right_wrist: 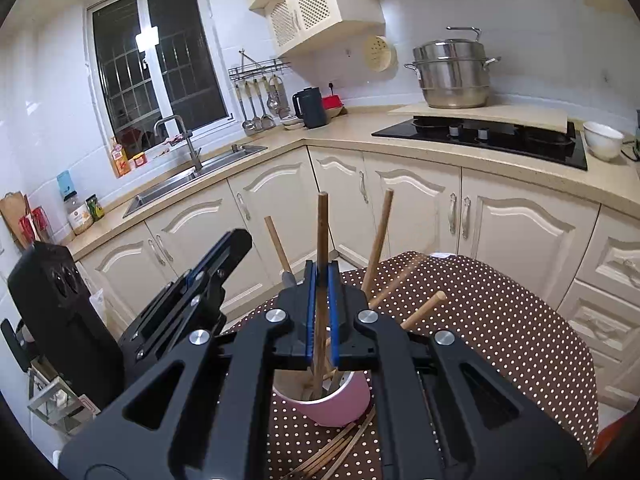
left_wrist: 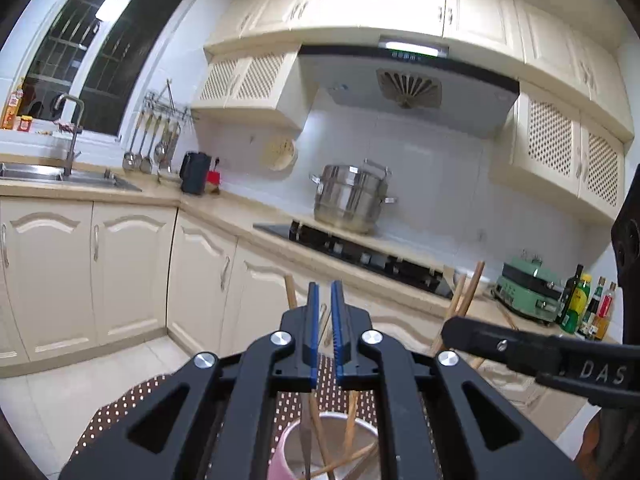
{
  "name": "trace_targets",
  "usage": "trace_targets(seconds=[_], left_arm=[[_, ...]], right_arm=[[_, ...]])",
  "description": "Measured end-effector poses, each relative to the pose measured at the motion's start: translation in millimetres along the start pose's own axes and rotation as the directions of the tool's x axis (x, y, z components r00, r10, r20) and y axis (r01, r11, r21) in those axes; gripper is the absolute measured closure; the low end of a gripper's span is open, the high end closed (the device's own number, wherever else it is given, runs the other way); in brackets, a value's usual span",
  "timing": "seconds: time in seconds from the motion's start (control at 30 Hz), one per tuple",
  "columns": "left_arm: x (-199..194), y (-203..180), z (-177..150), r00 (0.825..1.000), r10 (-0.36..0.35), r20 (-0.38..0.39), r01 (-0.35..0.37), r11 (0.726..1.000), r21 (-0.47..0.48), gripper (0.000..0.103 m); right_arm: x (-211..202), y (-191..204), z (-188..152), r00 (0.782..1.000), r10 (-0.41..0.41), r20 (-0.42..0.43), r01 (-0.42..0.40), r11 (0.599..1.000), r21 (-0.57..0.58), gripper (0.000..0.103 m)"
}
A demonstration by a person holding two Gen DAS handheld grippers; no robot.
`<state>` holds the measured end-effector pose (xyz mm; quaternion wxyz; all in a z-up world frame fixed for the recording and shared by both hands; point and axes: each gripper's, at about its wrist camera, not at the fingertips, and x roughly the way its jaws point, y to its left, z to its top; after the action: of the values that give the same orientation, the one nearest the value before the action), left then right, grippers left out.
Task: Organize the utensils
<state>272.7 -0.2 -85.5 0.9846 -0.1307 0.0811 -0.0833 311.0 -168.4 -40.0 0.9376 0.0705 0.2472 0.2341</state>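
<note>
Kitchen behind; right gripper (left_wrist: 460, 330), lettered "DAS", pinches wooden utensil (right_wrist: 321, 240).

Sticks (right_wrist: 321, 280): bare matt wood. Cup (right_wrist: 336, 404): smooth pink, slight gloss. Surface (right_wrist: 480, 320): brown dotted cloth. Claw (right_wrist: 321, 312): matt black plastic, blue ribbed pads (right_wrist: 311, 312). Steamer (right_wrist: 452, 76): polished metal.

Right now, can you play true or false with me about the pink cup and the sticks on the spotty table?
1. The right gripper pinches a wooden chopstick. True.
2. The pink cup is empty. False: several utensils stand in it.
3. The tablecloth is brown with white dots. True.
4. The left gripper holds a spoon. False: nothing sits between its fingers.
5. The steel pot sits in the sink. False: it stands behind the stove.
</note>
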Motion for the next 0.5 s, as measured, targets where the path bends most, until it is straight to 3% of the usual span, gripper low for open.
trace_targets(seconds=[0.3,0.33,0.4,0.47,0.5], left_arm=[[5,10,-3,0.995,-0.016,-0.099,0.012,0.999,-0.035,0.096],[5,10,-2,0.994,-0.017,-0.108,0.014,0.999,-0.035,0.092],[3,10,-2,0.993,-0.018,-0.119,0.015,0.999,-0.031,0.075],[-3,9,0,0.993,-0.020,-0.113,0.017,1.000,-0.021,0.073],[-4,8,2,0.993,-0.019,-0.115,0.017,1.000,-0.012,0.073]], right_arm=[[-2,-3,-2,1.000,-0.020,-0.023,0.021,0.999,0.025,0.096],[-2,-4,-1,0.999,-0.022,-0.024,0.022,0.999,0.028,0.095],[-4,-5,-1,0.999,-0.032,-0.019,0.033,0.999,0.033,0.085],[-8,-4,-1,0.999,-0.036,-0.005,0.036,0.999,0.039,0.060],[-10,-4,0,0.999,-0.039,0.004,0.039,0.998,0.039,0.056]])
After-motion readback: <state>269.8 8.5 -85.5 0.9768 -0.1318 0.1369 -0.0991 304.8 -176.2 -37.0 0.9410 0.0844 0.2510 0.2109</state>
